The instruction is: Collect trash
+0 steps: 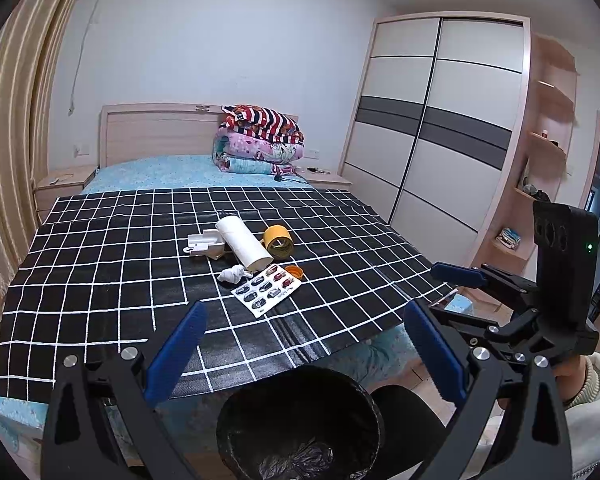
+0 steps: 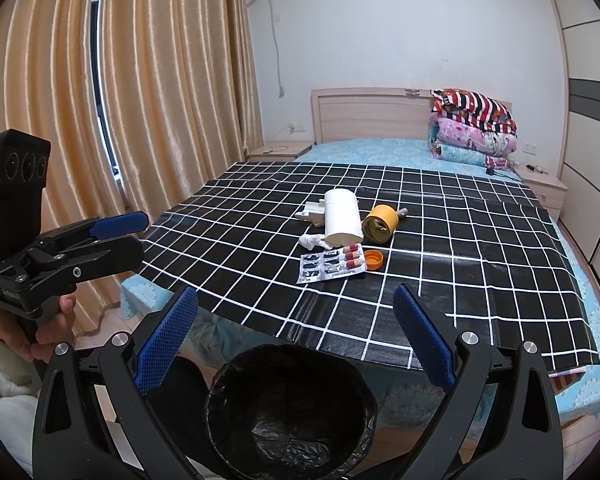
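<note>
A small heap of trash lies mid-cloth on the bed: a toilet paper roll [image 1: 244, 244] [image 2: 342, 216], a yellow tape roll [image 1: 278, 240] [image 2: 380, 224], a white plastic piece [image 1: 204, 244] [image 2: 312, 214], a crumpled tissue [image 1: 232, 274] [image 2: 312, 241], a pill blister pack [image 1: 266, 290] [image 2: 332, 266] and an orange cap [image 1: 294, 271] [image 2: 373, 259]. A black-lined trash bin [image 1: 300, 424] [image 2: 290, 412] stands on the floor at the bed's near edge. My left gripper [image 1: 304, 306] and right gripper [image 2: 296, 298] hover open and empty above the bin, short of the heap.
A black cloth with a white grid [image 1: 100, 260] [image 2: 480, 240] covers the near half of the blue bed. Folded quilts [image 1: 260, 140] are stacked by the headboard. Curtains [image 2: 160, 80] hang on the left, a wardrobe [image 1: 432, 120] stands on the right.
</note>
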Tool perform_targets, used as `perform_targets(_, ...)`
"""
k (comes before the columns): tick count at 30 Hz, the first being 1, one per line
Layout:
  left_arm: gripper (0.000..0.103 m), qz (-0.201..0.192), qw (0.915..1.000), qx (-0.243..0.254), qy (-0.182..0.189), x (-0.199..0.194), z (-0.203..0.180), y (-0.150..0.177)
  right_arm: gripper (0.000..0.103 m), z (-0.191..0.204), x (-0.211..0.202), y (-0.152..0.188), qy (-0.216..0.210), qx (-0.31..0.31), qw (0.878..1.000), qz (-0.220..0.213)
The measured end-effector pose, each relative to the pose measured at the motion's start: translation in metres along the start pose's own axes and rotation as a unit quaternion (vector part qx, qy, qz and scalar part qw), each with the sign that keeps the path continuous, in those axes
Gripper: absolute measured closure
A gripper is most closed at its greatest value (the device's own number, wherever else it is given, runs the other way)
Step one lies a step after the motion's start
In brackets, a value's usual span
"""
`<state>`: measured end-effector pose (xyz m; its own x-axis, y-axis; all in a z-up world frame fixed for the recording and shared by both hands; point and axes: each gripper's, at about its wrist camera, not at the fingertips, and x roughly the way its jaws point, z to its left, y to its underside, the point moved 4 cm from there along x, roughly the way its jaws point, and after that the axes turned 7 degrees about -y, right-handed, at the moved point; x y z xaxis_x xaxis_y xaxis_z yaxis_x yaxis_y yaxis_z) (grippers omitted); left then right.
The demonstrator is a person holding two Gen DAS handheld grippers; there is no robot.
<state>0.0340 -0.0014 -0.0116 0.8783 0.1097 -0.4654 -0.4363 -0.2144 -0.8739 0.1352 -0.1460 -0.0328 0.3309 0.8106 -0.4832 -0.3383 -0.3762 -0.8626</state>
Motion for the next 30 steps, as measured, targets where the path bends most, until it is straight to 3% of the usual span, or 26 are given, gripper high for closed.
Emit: perform_targets(30, 0.008, -0.002, 1.0, 0.003, 0.001, -0.0013, -0.0036, 0.0, 0.004, 0.0003, -0.0002, 0.0, 0.0, 0.0, 1.0, 0.0)
